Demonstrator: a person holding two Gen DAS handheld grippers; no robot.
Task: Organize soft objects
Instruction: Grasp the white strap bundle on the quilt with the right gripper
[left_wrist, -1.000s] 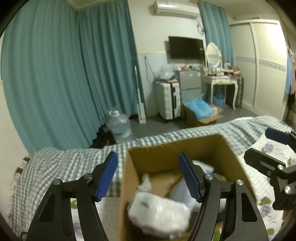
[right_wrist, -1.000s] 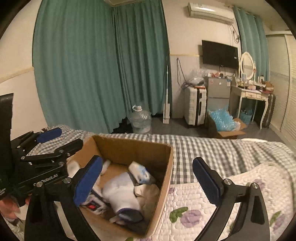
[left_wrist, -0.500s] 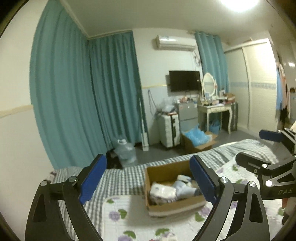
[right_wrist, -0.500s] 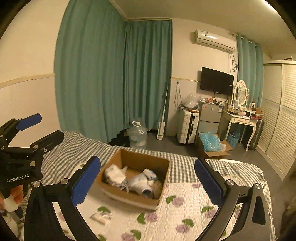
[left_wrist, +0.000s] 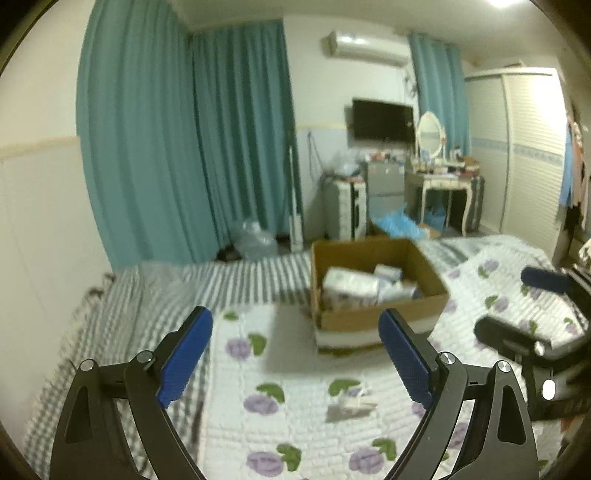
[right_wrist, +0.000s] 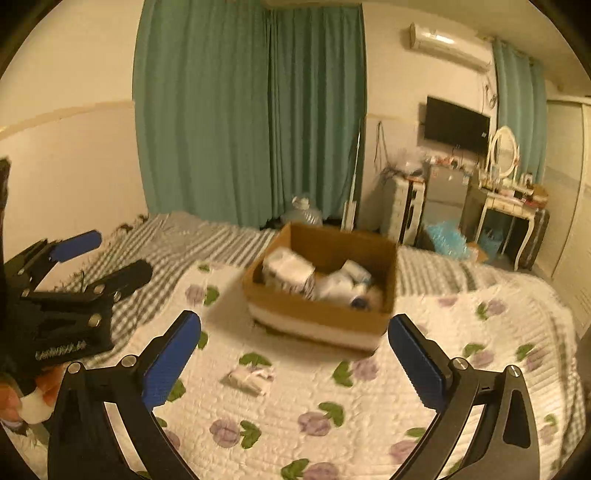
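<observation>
One cardboard box (left_wrist: 376, 291) of soft packs, one loose pack on the bed, two grippers hanging above with nothing in them.

The left gripper (left_wrist: 295, 356) and the right gripper (right_wrist: 295, 360) each spread two blue fingers (left_wrist: 184, 356) wide, nothing between them. The box sits on the floral quilt (right_wrist: 369, 413), near the strip of checked sheet (right_wrist: 162, 254) at the bed's far edge; inside lie several white packs (right_wrist: 290, 271), too blurred to count. One small white pack (right_wrist: 249, 378) lies alone on the quilt, apart from the box's near wall. Bare quilt surrounds it on every side.
</observation>
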